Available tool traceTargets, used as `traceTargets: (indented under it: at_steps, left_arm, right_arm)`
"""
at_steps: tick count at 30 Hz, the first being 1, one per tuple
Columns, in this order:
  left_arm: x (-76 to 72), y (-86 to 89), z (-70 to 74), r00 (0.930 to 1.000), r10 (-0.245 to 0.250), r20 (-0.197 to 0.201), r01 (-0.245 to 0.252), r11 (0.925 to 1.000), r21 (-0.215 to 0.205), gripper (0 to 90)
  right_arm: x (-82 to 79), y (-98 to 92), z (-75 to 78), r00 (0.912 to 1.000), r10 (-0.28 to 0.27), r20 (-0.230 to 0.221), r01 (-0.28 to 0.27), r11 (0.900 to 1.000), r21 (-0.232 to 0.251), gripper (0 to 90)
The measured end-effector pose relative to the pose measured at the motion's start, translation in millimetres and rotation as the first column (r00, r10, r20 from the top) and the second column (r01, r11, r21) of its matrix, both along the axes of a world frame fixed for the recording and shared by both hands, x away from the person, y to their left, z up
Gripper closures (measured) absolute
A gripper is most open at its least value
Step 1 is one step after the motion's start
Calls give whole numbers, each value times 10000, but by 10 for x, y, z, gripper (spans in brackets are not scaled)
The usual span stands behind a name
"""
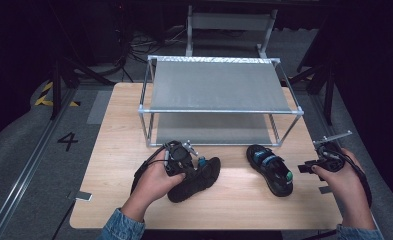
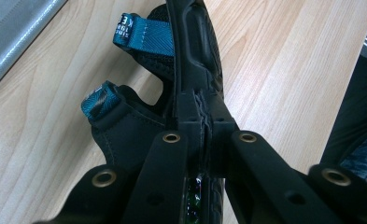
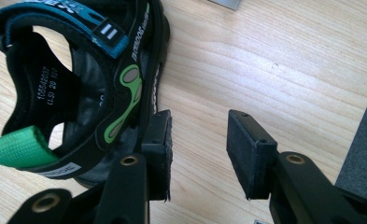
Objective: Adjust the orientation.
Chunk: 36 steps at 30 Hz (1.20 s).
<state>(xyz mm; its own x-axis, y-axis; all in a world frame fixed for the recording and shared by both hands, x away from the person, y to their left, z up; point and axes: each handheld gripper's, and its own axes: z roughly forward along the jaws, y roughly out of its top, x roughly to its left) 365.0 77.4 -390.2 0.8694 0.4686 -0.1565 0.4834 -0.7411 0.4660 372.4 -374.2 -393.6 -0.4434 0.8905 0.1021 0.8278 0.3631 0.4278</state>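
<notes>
Two sandals on table [image 1: 234,200]. Left gripper [image 2: 204,116] clamps left sandal [image 1: 196,180] sole edge; thin bite, may slip. Right gripper [image 3: 197,149] agape, right sandal [image 3: 88,93] at ten o'clock, could nudge.

You have a light wooden table [image 1: 244,205] with rounded corners. On it stands a two-tier metal-framed rack [image 1: 219,90] with grey shelves at the far side, and nearer you lie two black sandals with blue straps, one tipped on its side [image 1: 196,180], the other upright [image 1: 270,170].
</notes>
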Motion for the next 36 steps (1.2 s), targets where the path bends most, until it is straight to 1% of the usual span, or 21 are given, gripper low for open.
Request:
traceTargets:
  at_steps: [3,7,12,13,14,16,18,20,21,23,26,27,28,29,30,31,32,33,34,35,36]
  left_arm:
    - [-31,-18,10,9998,-76,200,73,9999,150,881]
    - [-90,-44,27,9989,-283,387,274,9994,215,882]
    - [-142,-69,48,9985,-478,273,474,9987,185,890]
    - [-165,-76,53,9982,-602,11,602,9982,7,894]
    - [-180,-87,51,9978,-656,-23,656,9978,-90,893]
    - [-197,-99,55,9974,-720,-37,719,9974,-94,890]
    - [-231,-130,65,9955,-926,-187,925,9957,-84,877]
    - [-281,-181,50,9903,-1220,-667,1200,9922,-340,857]
    - [-308,-219,35,9856,-1423,-917,1389,9894,-429,846]
    - [-363,-296,10,9735,-1861,-1331,1815,9823,-461,814]
    - [-432,-390,-4,9632,-2274,-1435,2246,9738,-360,712]
    - [-455,-420,-10,9581,-2409,-1552,2379,9705,-384,693]
    - [-483,-460,-23,9487,-2641,-1737,2622,9644,-344,686]
    - [-501,-484,-34,9425,-2793,-1834,2783,9600,-321,651]
    - [-523,-514,-45,9322,-2975,-2062,2986,9540,-263,641]
    - [-541,-541,-66,9221,-3163,-2230,3178,9477,-302,631]
    - [-567,-566,-94,9146,-3296,-2344,3294,9433,-411,625]
    - [-593,-595,-112,9034,-3516,-2454,3530,9348,-398,618]
    - [-615,-613,-121,8951,-3639,-2578,3653,9299,-442,599]
    - [-615,-613,-121,8951,-3639,-2578,3653,9299,-442,581]
    - [-643,-636,-103,8713,-3916,-2958,3999,9159,-344,578]
  right_arm:
    - [-2,-1,8,10000,19,26,-19,10000,-77,617]
    - [-8,-28,21,9999,-97,44,98,9999,-124,617]
    - [-4,-36,45,9999,-128,112,128,9999,-41,617]
    - [-3,-34,49,9999,-114,109,114,9999,-36,617]
    - [-2,-31,50,9999,-76,122,76,10000,-42,621]
    - [-2,-24,53,9999,-63,113,63,10000,6,625]
    - [-2,-19,63,9998,14,183,-13,10000,-2,626]
    - [-5,-8,71,9998,39,187,-40,10000,36,624]
    - [-8,-4,73,9998,53,187,-54,10000,46,622]
    - [-13,6,70,9998,57,188,-57,10000,46,619]
    - [-15,22,59,9996,226,170,-227,9997,25,616]
    - [-15,28,56,9997,210,158,-211,9998,28,615]
    - [-15,31,54,9996,225,160,-225,9997,-4,614]
    - [-15,34,51,9996,245,152,-245,9997,23,614]
    - [-15,38,48,9996,254,155,-254,9997,22,614]
    - [-14,44,43,9994,305,169,-305,9995,-6,613]
    - [-14,56,39,9993,348,143,-348,9994,-22,611]
    - [-12,64,35,9990,426,132,-425,9991,-58,610]
    - [-13,79,31,9989,441,131,-441,9990,-47,608]
    - [-14,86,32,9987,492,113,-492,9988,-36,605]
    - [-16,97,30,9986,513,120,-512,9987,-43,603]
